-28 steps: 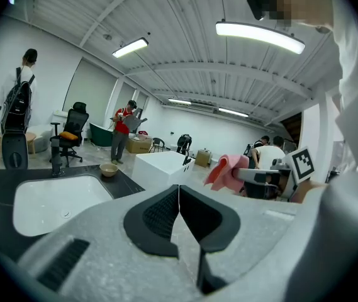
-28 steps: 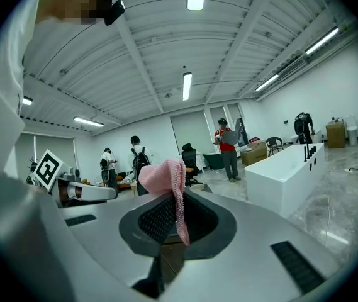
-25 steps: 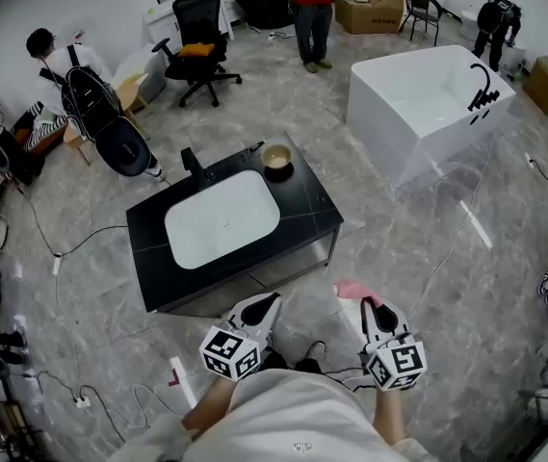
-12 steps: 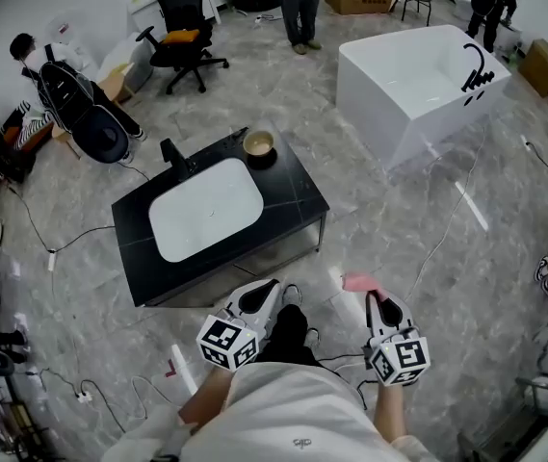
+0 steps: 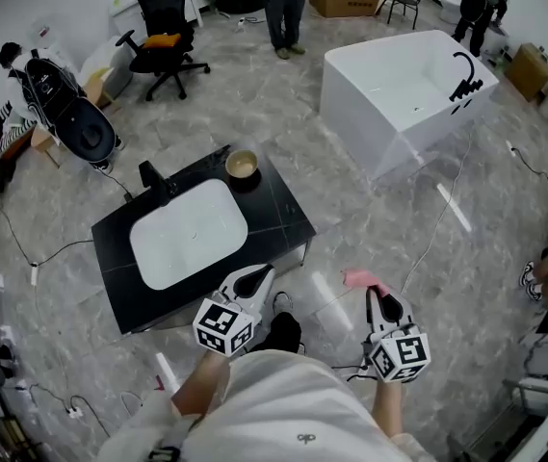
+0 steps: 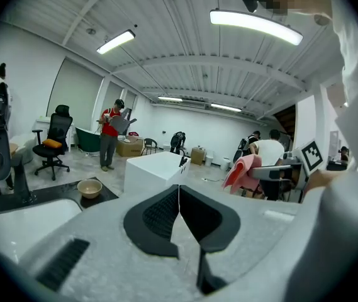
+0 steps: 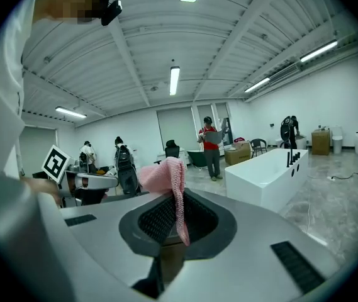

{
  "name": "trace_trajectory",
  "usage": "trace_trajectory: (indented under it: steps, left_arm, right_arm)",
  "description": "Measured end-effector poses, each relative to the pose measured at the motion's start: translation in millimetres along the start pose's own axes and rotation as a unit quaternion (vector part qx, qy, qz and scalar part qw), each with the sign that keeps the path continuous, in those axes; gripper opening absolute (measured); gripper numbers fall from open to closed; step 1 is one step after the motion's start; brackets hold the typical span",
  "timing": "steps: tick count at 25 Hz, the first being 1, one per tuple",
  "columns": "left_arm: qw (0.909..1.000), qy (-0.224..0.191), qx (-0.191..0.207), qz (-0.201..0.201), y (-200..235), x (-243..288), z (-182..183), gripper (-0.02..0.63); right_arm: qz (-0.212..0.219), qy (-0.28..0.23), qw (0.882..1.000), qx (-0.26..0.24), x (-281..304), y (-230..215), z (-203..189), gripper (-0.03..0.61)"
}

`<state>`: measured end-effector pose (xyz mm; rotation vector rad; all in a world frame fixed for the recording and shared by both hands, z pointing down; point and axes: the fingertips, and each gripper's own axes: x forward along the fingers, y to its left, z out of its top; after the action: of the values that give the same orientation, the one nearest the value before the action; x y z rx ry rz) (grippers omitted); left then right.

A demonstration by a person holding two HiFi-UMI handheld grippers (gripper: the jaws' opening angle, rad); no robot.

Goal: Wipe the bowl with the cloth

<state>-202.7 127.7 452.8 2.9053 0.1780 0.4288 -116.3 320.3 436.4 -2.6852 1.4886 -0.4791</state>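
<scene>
A: Bowl [image 5: 242, 165]?
B: Upright, mouth up, on the worktop [image 5: 281, 212] far corner, just beside the sink [image 5: 189, 234] (contents too small to tell). Left tool [image 5: 260, 274] clenched, empty.
A: Cloth [image 5: 360, 279]?
B: Pinched in the right tool [image 5: 379, 303], long axis along the jaws, free end flopped left.

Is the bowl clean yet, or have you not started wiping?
Done: the pink cloth is pinched in the right gripper. In hand: only that; the left gripper is shut and empty. Left: the bowl sits on the black counter, away from both grippers, so wiping hasn't started.
</scene>
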Motion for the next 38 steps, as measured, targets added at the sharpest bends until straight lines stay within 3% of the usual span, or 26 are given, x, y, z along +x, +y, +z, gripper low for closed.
trace_trajectory:
  steps: [4,12,24,31,38]
  left_arm:
    - [0.9999,-0.010,-0.002,-0.010,26,29,21,0.014]
    - [0.9998,-0.019,0.000,-0.010,79,56,38,0.014]
    - [0.9968,-0.012,-0.040,0.068,141,47,39,0.014]
    - [0.9823,-0.027,-0.072,0.171,176,50,43,0.014]
    - [0.9572,-0.058,-0.111,0.261,199,90,73,0.014]
  right_arm:
    - [-0.009,-0.012,1.000,0.001,39,-7,27,0.015]
    - [0.020,-0.010,1.000,-0.008,122,4,53,0.017]
    - [0.102,0.029,0.994,-0.019,211,23,68,0.015]
    - [0.186,0.043,0.981,-0.021,285,20,75,0.016]
    - [0.275,0.069,0.958,-0.035,347,-6,94,0.015]
